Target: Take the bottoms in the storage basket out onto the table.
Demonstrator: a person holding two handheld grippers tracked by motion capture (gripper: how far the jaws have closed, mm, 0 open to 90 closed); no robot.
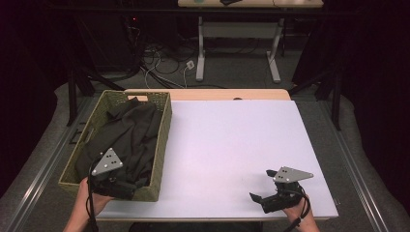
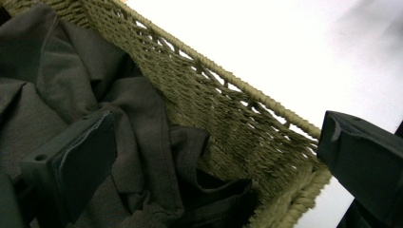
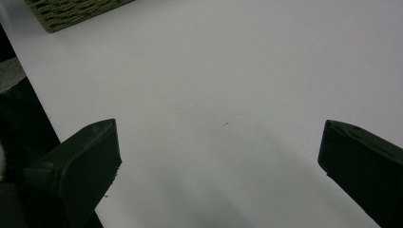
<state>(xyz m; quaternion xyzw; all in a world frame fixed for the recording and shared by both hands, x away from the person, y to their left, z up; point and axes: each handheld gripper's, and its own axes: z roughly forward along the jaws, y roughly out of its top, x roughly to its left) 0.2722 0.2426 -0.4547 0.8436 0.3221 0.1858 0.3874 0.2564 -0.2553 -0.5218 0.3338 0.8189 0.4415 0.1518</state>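
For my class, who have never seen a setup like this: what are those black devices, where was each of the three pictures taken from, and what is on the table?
A person sits at a white table and holds a hand-operated gripper in each hand. The high view looks down from above. The other two pictures come from cameras riding on the grippers, looking along their black jaws. The left gripper reaches over the near end of a woven basket that holds dark cloth; its jaws stand open, one over the cloth and one outside the rim, gripping nothing. The right gripper hovers open above bare table, holding nothing.
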